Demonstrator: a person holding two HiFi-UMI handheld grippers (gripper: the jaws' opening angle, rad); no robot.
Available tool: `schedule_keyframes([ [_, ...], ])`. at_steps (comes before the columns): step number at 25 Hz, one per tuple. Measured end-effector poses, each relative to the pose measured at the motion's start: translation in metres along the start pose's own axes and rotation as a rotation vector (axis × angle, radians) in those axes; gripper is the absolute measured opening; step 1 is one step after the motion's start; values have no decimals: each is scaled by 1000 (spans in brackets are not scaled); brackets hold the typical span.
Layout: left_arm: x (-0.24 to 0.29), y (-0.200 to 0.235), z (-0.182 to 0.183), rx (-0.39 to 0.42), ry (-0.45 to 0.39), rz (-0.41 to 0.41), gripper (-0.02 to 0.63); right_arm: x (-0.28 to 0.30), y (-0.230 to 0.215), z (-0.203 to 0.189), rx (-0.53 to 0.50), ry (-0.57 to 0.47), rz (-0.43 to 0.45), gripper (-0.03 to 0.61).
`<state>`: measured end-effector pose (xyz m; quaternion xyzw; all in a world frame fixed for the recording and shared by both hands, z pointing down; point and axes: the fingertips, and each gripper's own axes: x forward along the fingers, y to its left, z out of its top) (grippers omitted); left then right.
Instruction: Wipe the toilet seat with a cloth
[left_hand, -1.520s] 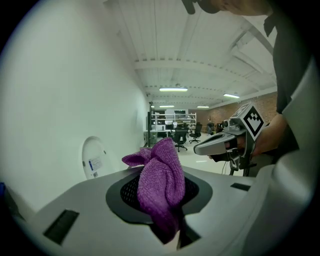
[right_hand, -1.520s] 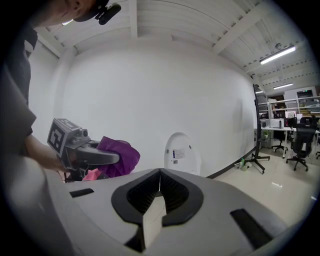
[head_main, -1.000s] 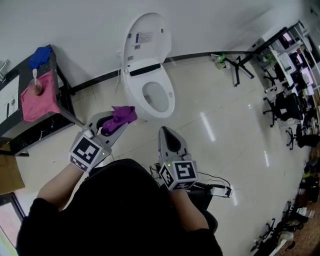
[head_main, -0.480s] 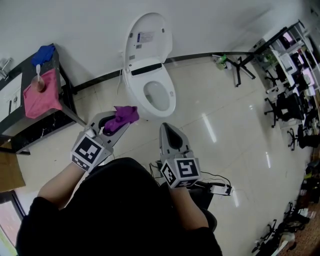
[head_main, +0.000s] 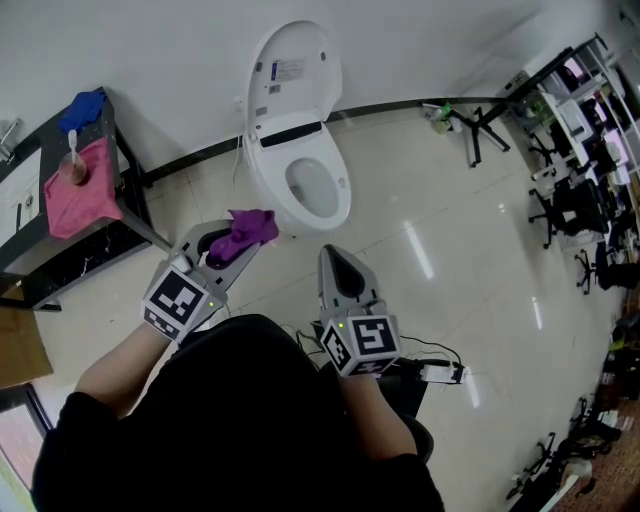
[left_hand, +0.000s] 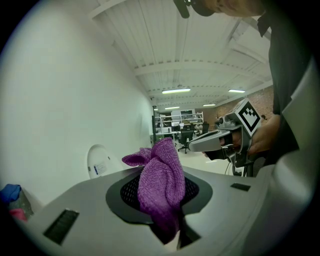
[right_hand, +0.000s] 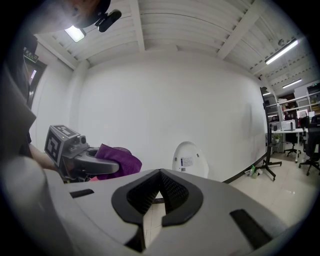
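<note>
A white toilet stands against the wall with its lid raised and its seat down. My left gripper is shut on a bunched purple cloth, held above the floor just short of the bowl's front left. The cloth also shows in the right gripper view, with the toilet lid beyond. My right gripper hangs shut and empty, to the right of the left one and in front of the bowl.
A dark side table at the left carries a pink cloth and a blue cloth. Office chairs and racks crowd the far right. A cable and a small box lie on the floor by my right side.
The view has shifted slightly; the left gripper with the cloth has edged a little toward the toilet. The right gripper has barely moved.
</note>
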<state>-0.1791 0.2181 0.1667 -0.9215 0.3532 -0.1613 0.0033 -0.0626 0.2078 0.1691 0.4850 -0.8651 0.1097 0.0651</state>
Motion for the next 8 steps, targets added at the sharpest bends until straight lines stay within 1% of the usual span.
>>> schedule_keyframes([
  [5, 0, 0, 0, -1, -1, -5, 100, 0, 1, -1, 5, 6, -6, 14],
  [8, 0, 0, 1, -22, -1, 1, 100, 0, 2, -2, 4, 8, -7, 14],
])
